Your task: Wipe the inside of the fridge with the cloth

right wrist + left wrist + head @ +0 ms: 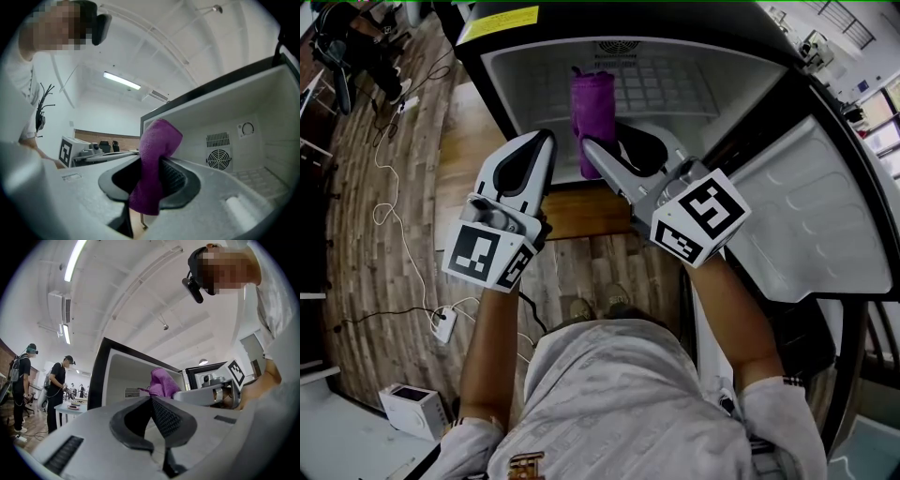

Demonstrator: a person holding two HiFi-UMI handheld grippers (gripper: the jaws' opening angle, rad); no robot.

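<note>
At the mouth of the open fridge, the right gripper has its jaws clamped on the purple cloth, leaving free fabric beyond the tips, probably to rub the inner walls. Just left, the left gripper waits with its jaws pressed together, holding nothing.

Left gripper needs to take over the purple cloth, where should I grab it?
Grip the bunched upper fold of the cloth standing clear above the right gripper, coming in from its left; the left gripper is shut, so open it first.
</note>
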